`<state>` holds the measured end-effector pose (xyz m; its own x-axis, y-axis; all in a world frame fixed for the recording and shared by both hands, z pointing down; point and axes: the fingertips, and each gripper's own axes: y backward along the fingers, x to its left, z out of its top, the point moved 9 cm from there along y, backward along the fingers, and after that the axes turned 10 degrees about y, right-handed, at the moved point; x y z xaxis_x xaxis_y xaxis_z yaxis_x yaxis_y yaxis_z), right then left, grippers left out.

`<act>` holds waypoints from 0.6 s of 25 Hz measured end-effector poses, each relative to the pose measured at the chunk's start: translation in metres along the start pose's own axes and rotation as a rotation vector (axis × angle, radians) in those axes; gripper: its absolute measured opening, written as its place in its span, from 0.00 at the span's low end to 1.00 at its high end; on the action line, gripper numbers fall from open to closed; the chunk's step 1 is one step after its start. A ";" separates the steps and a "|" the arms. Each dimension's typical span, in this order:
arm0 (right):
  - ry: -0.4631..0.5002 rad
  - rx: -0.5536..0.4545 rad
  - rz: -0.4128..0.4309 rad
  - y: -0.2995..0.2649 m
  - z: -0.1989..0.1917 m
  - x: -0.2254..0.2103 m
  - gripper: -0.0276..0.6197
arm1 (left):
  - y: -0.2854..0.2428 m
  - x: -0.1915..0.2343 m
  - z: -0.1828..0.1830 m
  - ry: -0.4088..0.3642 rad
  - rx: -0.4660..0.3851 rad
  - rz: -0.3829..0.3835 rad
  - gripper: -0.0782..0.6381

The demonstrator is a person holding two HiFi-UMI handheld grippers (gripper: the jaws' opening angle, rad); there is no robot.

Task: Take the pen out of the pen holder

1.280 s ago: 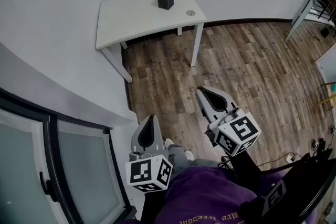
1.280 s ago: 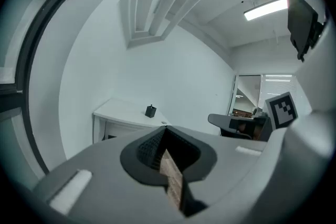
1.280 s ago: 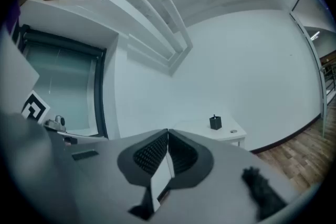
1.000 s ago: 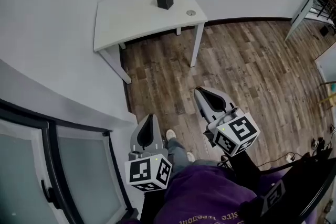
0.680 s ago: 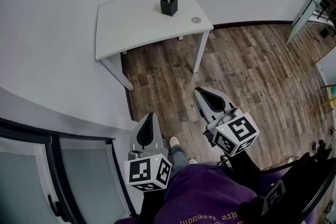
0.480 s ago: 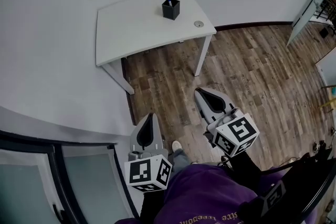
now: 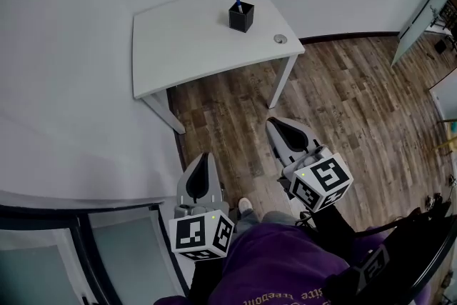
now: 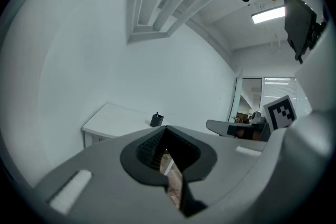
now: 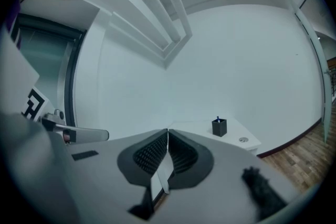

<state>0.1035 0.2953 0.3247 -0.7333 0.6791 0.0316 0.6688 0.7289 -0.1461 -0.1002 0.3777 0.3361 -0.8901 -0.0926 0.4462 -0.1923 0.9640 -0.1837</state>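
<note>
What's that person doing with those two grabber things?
A person in a purple top holds the left gripper and the right gripper, both shut and empty, low over the wooden floor. The blue pen stands in the black pen holder on the white table, some way ahead. Nothing is picked up yet.

A white table (image 7: 186,46) is being shown on wooden flooring (image 7: 350,96), a round grommet (image 7: 280,39) being carried near its right corner.

Purple top (image 7: 278,268), grey left gripper (image 7: 202,155), grey right gripper (image 7: 275,121), perhaps pale shoe (image 7: 245,205)
</note>
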 end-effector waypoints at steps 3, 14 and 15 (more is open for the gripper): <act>-0.003 0.007 -0.007 -0.010 -0.001 -0.001 0.06 | -0.007 0.007 0.002 0.005 0.008 -0.002 0.12; 0.001 0.026 0.002 -0.023 0.000 -0.002 0.06 | -0.017 0.018 0.001 0.028 0.019 0.008 0.12; 0.002 0.027 0.006 -0.027 0.000 -0.006 0.06 | -0.021 0.018 0.002 0.029 0.017 0.010 0.12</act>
<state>0.0895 0.2718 0.3288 -0.7293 0.6834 0.0324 0.6694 0.7225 -0.1727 -0.1128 0.3551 0.3460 -0.8796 -0.0753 0.4697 -0.1909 0.9603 -0.2034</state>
